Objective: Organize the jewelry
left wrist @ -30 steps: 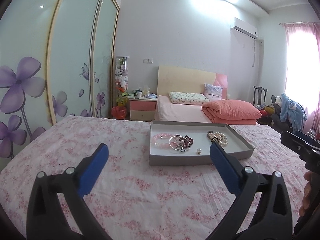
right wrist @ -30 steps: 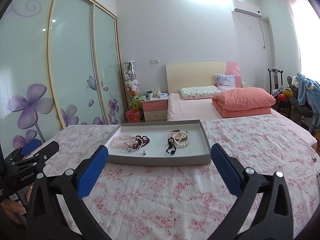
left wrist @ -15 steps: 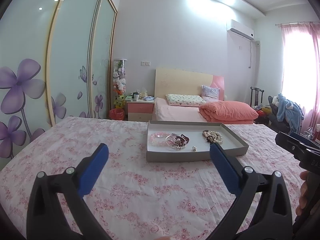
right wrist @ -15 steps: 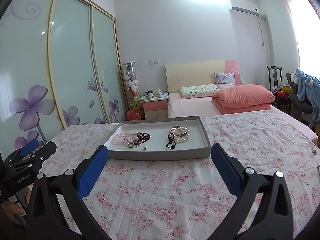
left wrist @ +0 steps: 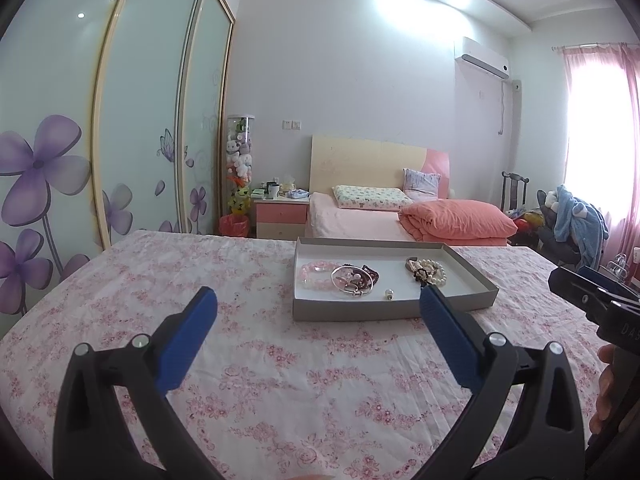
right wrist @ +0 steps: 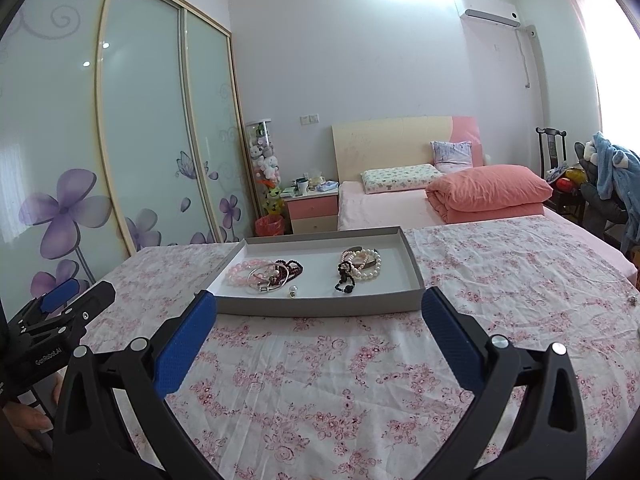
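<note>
A shallow grey tray (left wrist: 472, 276) (right wrist: 412, 264) sits on a table with a pink floral cloth. In it lie a pink bead bracelet (left wrist: 316, 274) (right wrist: 240, 274), a silver bangle (left wrist: 354, 280) (right wrist: 264, 280) over dark red beads, a small pearl earring (left wrist: 389, 293) (right wrist: 293, 290), and a pearl bracelet (left wrist: 434, 270) (right wrist: 366, 266) with black beads (right wrist: 345, 280). My left gripper (left wrist: 318, 312) is open and empty, short of the tray. My right gripper (right wrist: 319, 314) is open and empty at the tray's near edge.
The floral cloth (left wrist: 280, 360) (right wrist: 500, 272) covers the whole table. Behind it stand a bed with an orange duvet (right wrist: 488, 192), a pink nightstand (right wrist: 314, 210), and a sliding wardrobe (right wrist: 140, 128) on the left. A small object (right wrist: 632, 299) lies at the table's right edge.
Both views have shifted a little and the tray sits slightly differently in frame. Both grippers stay open and the jewelry has not moved.
</note>
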The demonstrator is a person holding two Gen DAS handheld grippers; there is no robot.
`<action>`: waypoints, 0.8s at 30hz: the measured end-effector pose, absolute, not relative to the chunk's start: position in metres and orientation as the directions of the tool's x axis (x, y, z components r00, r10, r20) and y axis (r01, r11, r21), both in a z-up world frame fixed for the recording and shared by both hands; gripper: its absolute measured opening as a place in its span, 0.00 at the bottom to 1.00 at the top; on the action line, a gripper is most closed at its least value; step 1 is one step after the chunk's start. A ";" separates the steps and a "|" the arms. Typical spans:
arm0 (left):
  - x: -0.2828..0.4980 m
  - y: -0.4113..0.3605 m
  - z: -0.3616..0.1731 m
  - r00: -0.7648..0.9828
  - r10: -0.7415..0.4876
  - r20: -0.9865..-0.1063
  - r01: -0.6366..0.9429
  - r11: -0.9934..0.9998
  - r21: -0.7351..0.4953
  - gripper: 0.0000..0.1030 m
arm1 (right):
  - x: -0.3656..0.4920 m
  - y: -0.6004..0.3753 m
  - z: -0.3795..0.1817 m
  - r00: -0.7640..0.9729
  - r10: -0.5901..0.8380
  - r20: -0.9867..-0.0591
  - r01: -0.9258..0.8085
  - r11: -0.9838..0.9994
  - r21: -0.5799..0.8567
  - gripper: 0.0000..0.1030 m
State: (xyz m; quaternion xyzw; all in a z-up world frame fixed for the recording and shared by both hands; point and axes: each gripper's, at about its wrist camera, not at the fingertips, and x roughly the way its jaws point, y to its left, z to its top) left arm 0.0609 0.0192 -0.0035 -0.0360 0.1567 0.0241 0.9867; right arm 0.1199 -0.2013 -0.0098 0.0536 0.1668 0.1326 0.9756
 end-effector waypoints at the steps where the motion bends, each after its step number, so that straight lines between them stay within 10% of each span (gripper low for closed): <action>1: 0.061 0.019 -0.004 0.950 0.037 -0.311 -0.060 0.996 -0.064 0.96 | 0.120 -0.201 -0.010 0.909 0.277 -0.312 -0.241 0.959 0.149 0.98; 24: 0.068 0.016 -0.006 0.943 0.033 -0.330 -0.055 0.997 -0.059 0.96 | 0.120 -0.200 -0.013 0.899 0.291 -0.327 -0.251 0.955 0.157 0.98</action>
